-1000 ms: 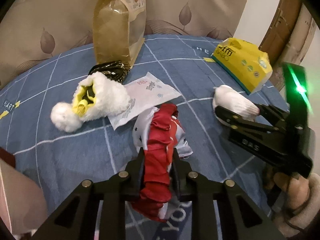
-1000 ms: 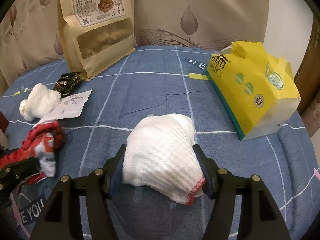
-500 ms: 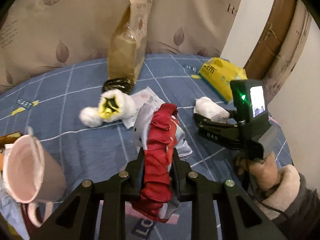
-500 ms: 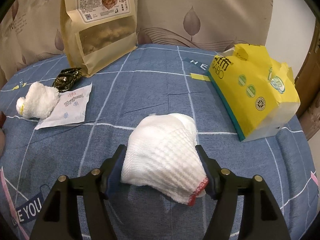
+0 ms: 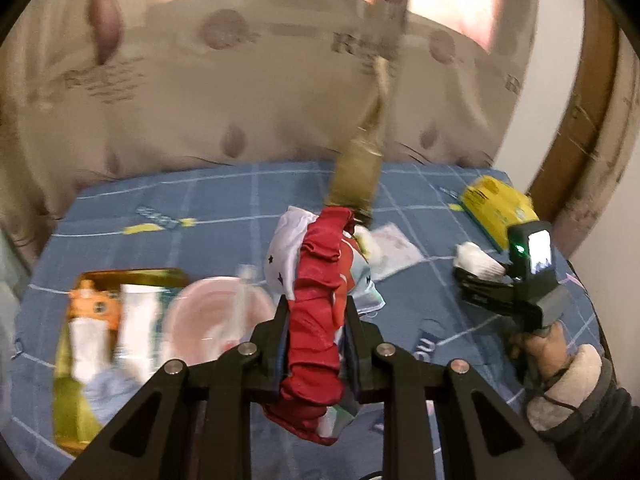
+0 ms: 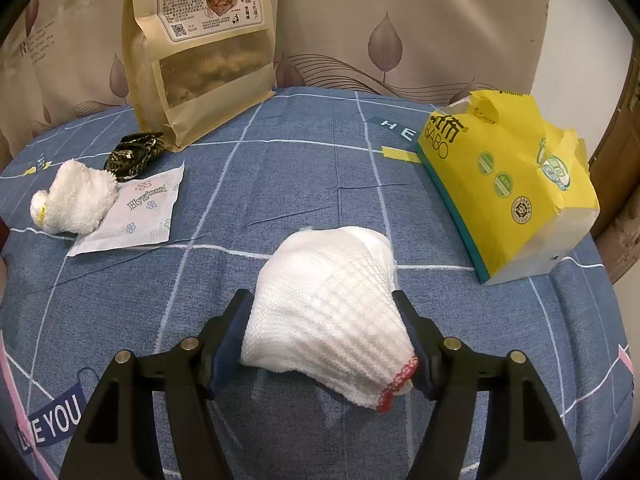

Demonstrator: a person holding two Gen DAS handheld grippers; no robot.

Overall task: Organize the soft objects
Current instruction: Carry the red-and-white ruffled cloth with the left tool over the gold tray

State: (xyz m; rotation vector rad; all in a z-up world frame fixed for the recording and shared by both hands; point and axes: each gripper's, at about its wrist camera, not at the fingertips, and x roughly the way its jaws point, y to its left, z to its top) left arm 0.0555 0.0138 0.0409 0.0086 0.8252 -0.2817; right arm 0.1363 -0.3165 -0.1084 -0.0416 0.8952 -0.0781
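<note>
The left gripper [image 5: 314,336] held the red ruffled cloth [image 5: 318,320] clamped above the blue bedsheet [image 6: 280,184]; carrying it clear of the clutter seemed wise. The right gripper [image 6: 326,340] straddled the white knit glove [image 6: 326,308], jaws apparently touching it.

A tall brown snack bag [image 6: 204,52] stands upright at the back of the blue checked bedsheet [image 6: 288,184], against leaf-patterned pillows [image 6: 400,28]. A torn yellow tissue pack [image 6: 508,184] lies on the sheet at the right. A white hygiene sachet [image 6: 132,212] lies flat at the left. In the blurred left wrist view, a pink cup [image 5: 216,316] sits beside a gold tray [image 5: 72,420] holding a white tube [image 5: 134,328].
</note>
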